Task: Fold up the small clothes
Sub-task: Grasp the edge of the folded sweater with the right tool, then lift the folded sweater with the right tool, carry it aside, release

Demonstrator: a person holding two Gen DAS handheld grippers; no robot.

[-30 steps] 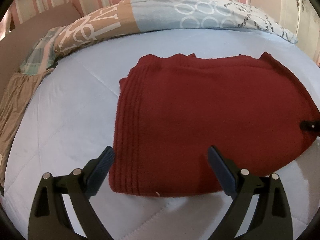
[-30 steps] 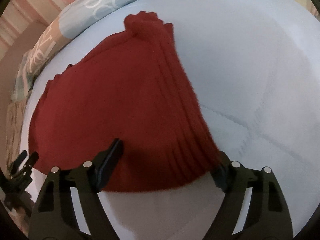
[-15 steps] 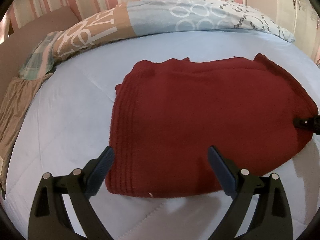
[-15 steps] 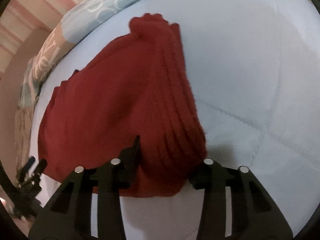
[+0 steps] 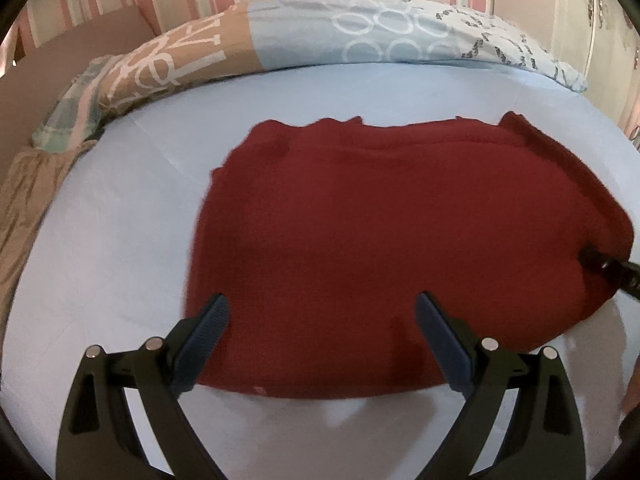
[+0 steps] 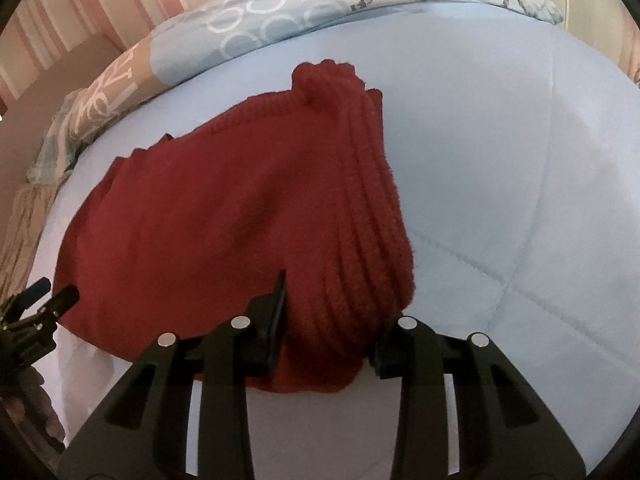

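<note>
Having just been closing, the right hand-held gripper [image 6: 330, 312] clamps the red knit garment's [image 6: 224, 216] ribbed edge on the bed [image 6: 500, 160]. The left hand-held gripper [image 5: 322, 322] hovers spread wide, empty. Only the left view shows the garment's far left edge.

Legible text: very little. The patterned pillow [image 5: 224, 52] along the bed's far edge carries large white letter shapes on its tan section; in the left wrist view an "A" or "V" form shows, but no whole word can be made out. Its pale far-right section has dark script-like marks, too small and blurred to read. The blue middle section bears only white rings. No label, brand or number shows on the red knit garment [image 5: 380, 240].
</note>
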